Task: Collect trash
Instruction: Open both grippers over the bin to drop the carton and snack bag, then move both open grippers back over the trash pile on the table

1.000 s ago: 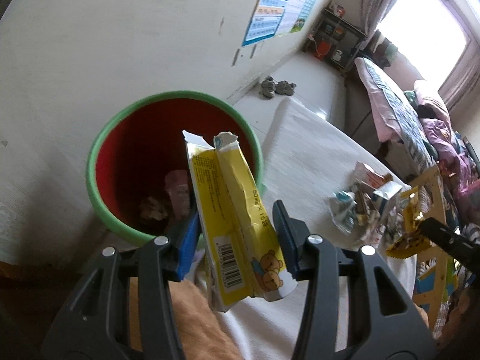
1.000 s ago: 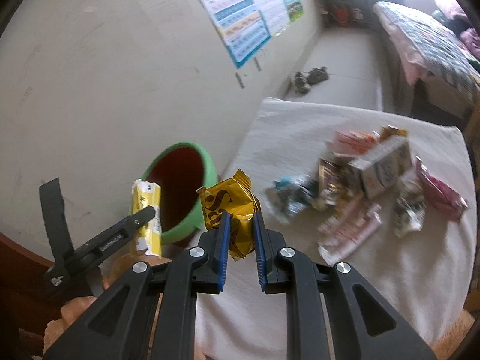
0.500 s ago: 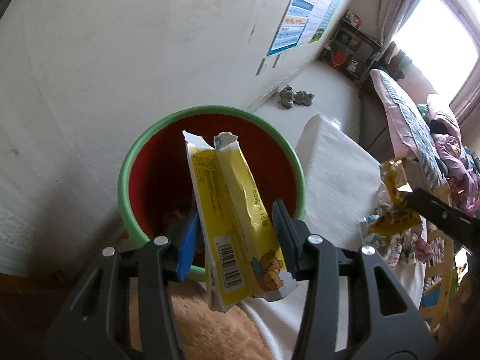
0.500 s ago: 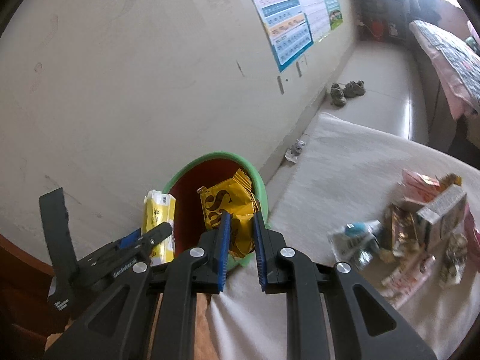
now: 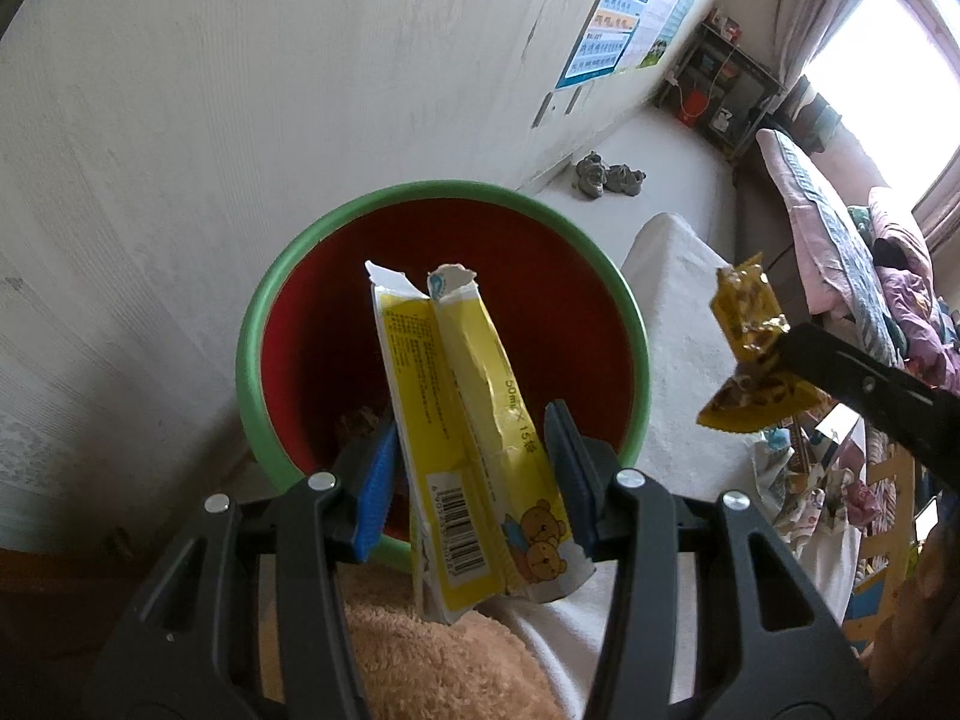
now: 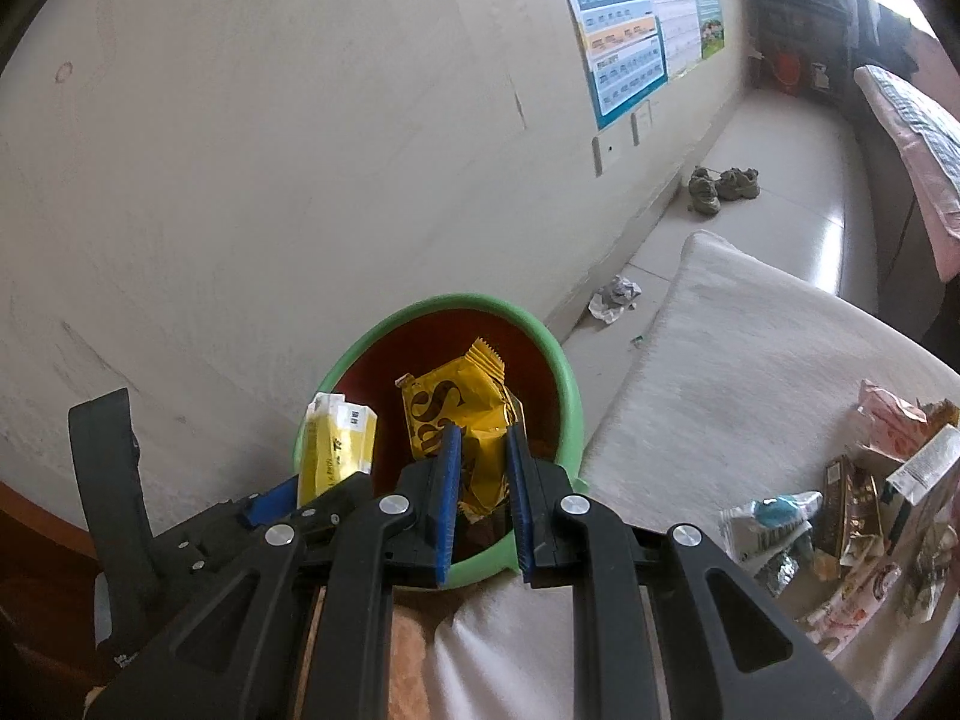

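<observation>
Both grippers have swung from the littered table [image 6: 750, 360] to the green-rimmed bin [image 5: 444, 192] by the wall. The left gripper [image 5: 474, 480] has its jaws clamped on a torn yellow carton [image 5: 474, 420], now over the bin's red mouth. The right gripper [image 6: 483, 498], at the bin's 3 o'clock, has its jaws pinched tight on a gold wrapper [image 6: 462, 414]. Judged ready for release; more trash [image 6: 840, 516] remains on the table.

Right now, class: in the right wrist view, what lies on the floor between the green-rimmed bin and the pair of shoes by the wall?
A crumpled scrap of paper lies between the bin and the shoes, seen only in the right wrist view.
</observation>
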